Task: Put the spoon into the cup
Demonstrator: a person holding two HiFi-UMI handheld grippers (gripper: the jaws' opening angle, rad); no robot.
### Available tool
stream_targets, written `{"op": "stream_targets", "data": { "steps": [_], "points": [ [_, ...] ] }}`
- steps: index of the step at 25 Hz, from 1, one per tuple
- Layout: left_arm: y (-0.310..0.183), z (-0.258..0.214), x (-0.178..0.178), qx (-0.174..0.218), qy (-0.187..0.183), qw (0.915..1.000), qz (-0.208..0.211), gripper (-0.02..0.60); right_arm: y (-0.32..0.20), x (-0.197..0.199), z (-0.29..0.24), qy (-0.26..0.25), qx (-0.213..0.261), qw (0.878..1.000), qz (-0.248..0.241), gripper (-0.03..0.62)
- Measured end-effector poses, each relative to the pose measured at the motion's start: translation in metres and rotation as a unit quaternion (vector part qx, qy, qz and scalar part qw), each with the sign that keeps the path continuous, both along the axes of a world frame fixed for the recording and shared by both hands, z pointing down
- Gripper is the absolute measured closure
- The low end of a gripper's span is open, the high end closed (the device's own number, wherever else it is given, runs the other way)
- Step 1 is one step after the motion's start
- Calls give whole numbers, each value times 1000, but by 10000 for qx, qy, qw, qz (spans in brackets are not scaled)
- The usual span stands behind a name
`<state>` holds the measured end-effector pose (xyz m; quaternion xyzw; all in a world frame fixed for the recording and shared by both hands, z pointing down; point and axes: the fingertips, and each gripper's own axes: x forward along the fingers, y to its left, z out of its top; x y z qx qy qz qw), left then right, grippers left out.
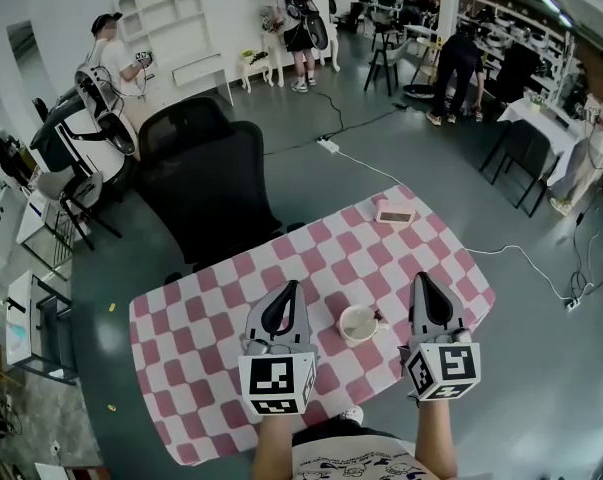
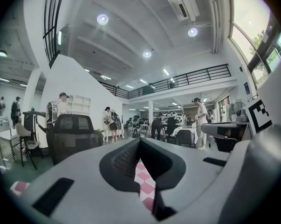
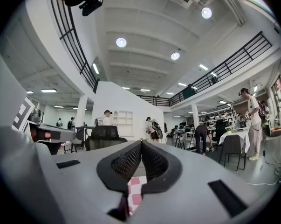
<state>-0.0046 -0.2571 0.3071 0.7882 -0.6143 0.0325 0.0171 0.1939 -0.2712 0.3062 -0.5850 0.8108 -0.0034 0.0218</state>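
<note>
A white cup (image 1: 358, 323) stands on the pink-and-white checked table (image 1: 211, 368), between my two grippers. A small dark piece shows at the cup's right rim; it is too small to tell whether it is the spoon. My left gripper (image 1: 293, 286) hangs over the table left of the cup, jaws shut and empty. My right gripper (image 1: 421, 278) hangs to the right of the cup, also shut with nothing in it. In the left gripper view the left gripper (image 2: 140, 139) has its pads meeting at the tip. The right gripper (image 3: 141, 142) looks the same in the right gripper view.
A small flat pale box (image 1: 394, 213) lies at the table's far right edge. A black office chair (image 1: 206, 183) stands behind the far left side. A white power strip (image 1: 328, 145) and cables lie on the floor. People stand further off in the room.
</note>
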Motion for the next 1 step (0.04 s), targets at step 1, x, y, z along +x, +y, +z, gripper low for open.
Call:
{"op": "stream_targets", "data": {
  "steps": [1],
  "points": [
    [0,0,0,-3,1,10000,-1,571,0,0,0,1,2,10000,1,580]
  ]
}}
